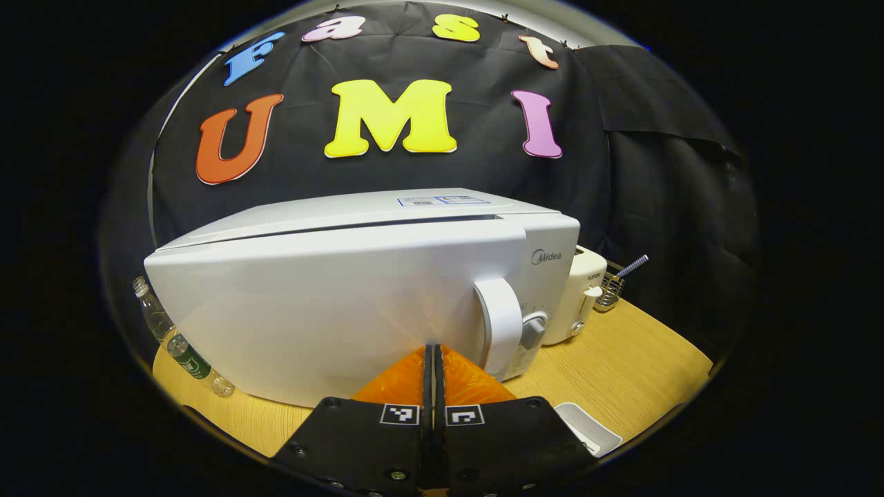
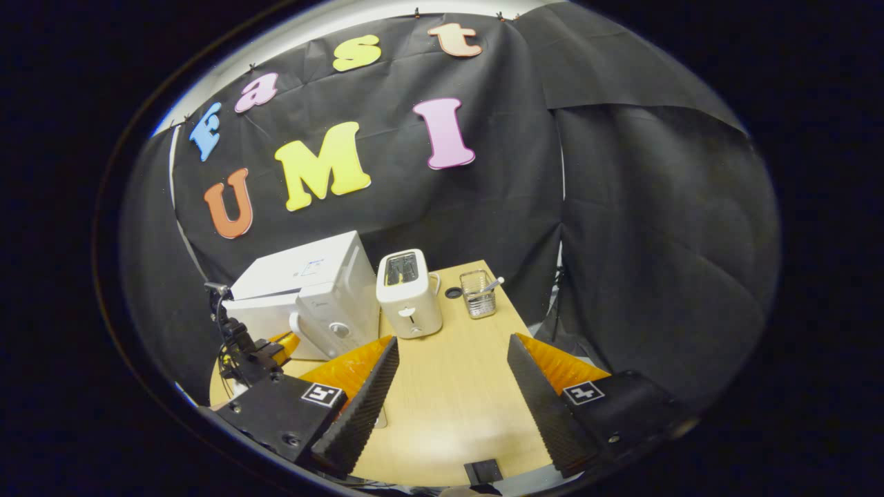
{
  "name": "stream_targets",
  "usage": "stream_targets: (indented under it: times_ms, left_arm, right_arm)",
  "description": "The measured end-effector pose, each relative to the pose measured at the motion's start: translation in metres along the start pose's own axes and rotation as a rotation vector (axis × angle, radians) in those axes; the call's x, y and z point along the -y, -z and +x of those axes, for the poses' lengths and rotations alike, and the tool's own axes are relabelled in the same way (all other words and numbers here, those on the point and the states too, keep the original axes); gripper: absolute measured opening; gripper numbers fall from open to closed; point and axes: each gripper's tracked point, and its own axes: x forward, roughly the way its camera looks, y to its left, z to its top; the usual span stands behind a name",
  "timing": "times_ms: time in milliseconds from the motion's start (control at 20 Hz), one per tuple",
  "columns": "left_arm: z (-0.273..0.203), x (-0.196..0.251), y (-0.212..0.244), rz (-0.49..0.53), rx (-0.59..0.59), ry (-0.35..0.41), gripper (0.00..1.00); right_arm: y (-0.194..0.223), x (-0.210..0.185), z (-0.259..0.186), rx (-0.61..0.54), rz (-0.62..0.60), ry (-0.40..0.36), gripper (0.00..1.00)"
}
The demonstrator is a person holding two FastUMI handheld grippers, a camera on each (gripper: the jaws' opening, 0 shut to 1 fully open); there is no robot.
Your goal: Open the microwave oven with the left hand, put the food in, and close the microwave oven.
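Observation:
The white microwave [image 1: 331, 304] stands close in front of me in the left gripper view. Its curved handle [image 1: 498, 330] and a dial [image 1: 533, 331] are at the door's right end. A dark seam runs along the top of the door. My left gripper [image 1: 433, 348] is shut with nothing between its fingers, and its tips rest against the door just left of the handle. In the right gripper view the microwave [image 2: 324, 290] sits at the far left, with the left gripper [image 2: 276, 348] at its front. My right gripper [image 2: 452, 386] hangs open and empty above the table.
A white toaster [image 2: 409, 293] stands right of the microwave, with a wire basket [image 2: 478, 293] holding a utensil beyond it. Two plastic bottles [image 1: 173, 338] lie left of the microwave. A white tray [image 1: 587, 428] sits at the wooden table's [image 2: 456, 373] near edge.

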Motion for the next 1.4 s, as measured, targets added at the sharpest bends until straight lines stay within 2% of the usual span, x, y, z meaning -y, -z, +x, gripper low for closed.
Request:
stream_targets:
  times_ms: [400,500,550,900,950,1000,1150,1200,1250,1300,1400]
  left_arm:
    - [0.004,0.005,-0.001,-0.007,0.0,0.012,0.0]
    - [0.019,0.01,0.009,-0.02,-0.055,0.027,0.0]
    - [0.021,0.011,0.01,-0.043,-0.066,0.009,0.0]
    - [0.004,0.01,0.004,0.003,-0.042,-0.026,0.0]
    - [-0.005,0.012,0.003,-0.001,-0.043,-0.026,0.11]
    - [-0.015,0.015,0.002,-0.005,-0.037,-0.028,0.0]
    - [-0.051,0.013,-0.008,0.002,-0.002,-0.05,0.0]
    - [-0.063,0.018,-0.009,0.016,0.004,-0.039,0.22]
    - [-0.073,0.019,-0.012,0.048,0.016,-0.039,0.59]
    - [-0.095,0.013,-0.015,0.084,0.033,-0.073,0.96]
    - [-0.116,0.007,-0.028,0.136,0.07,-0.126,0.95]
  right_arm:
    - [0.002,0.004,-0.005,0.005,0.006,0.014,1.0]
    - [0.002,0.001,-0.007,0.008,0.004,0.012,1.0]
    - [0.002,0.001,-0.008,0.01,0.001,0.012,1.0]
    - [0.008,0.0,-0.014,0.012,0.014,0.003,1.0]
    - [0.01,-0.002,-0.015,0.014,0.004,0.001,1.0]
    - [0.01,-0.004,-0.016,0.019,-0.009,-0.002,1.0]
    - [0.011,-0.014,-0.019,0.029,-0.04,-0.021,1.0]
    - [0.012,-0.017,-0.02,0.029,-0.047,-0.029,1.0]
    - [0.015,-0.022,-0.021,0.026,-0.054,-0.037,1.0]
    - [0.018,-0.027,-0.022,0.023,-0.06,-0.045,1.0]
    - [0.022,-0.036,-0.026,0.019,-0.069,-0.063,1.0]
